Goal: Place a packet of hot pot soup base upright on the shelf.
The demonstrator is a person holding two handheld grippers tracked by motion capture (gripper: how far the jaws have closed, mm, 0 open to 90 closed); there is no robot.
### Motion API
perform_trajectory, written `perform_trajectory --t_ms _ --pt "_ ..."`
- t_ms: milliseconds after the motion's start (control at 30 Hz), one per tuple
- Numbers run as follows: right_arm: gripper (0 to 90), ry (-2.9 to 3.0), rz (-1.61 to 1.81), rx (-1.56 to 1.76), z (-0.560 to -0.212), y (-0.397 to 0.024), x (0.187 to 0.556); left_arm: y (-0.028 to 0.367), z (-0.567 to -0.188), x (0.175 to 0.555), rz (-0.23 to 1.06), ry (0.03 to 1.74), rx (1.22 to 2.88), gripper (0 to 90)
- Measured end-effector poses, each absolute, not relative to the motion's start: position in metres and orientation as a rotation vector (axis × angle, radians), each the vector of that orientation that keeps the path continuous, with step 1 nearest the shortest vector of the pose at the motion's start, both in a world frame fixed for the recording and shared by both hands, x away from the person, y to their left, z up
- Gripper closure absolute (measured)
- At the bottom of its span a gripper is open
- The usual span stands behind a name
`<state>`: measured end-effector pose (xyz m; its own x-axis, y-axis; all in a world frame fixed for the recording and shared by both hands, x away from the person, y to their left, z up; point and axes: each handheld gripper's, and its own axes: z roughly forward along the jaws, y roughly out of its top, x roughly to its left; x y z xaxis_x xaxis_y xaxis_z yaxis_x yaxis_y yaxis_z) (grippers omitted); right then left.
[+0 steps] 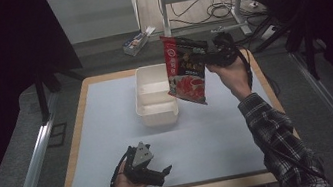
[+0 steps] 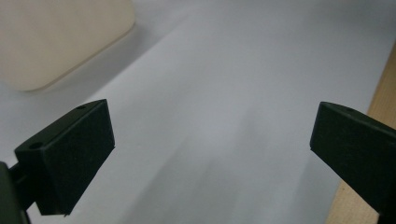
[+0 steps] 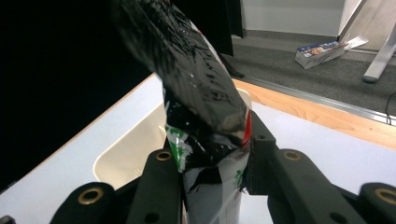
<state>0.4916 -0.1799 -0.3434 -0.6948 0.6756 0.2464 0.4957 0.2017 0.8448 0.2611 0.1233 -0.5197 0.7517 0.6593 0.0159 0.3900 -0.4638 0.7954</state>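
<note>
A red and black snack bag [image 1: 185,69] hangs in the air over the right edge of a white two-compartment tray [image 1: 143,108] at the back middle of the table. My right gripper [image 1: 210,57] is shut on the bag's right edge. In the right gripper view both jaws press the glossy black bag [image 3: 201,88], and the white tray [image 3: 133,151] lies below it. My left gripper [image 1: 165,171] rests low near the table's front edge, its jaws wide apart over the pale mat [image 2: 219,102] with nothing between them.
A pale grey mat [image 1: 112,147] covers the wooden table [image 1: 76,138]. A small box [image 1: 138,40] lies on the floor behind the table, near a desk frame and cables [image 1: 222,8]. A corner of the tray [image 2: 51,37] is in the left gripper view.
</note>
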Motion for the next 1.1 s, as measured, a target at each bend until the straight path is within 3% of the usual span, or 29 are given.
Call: perform_trajectory --t_ms 1100 --pt "71.5 2.323 1.589 1.052 -0.366 -0.083 0.509 0.122 -0.523 0.262 0.414 0.769 2.136 0.0"
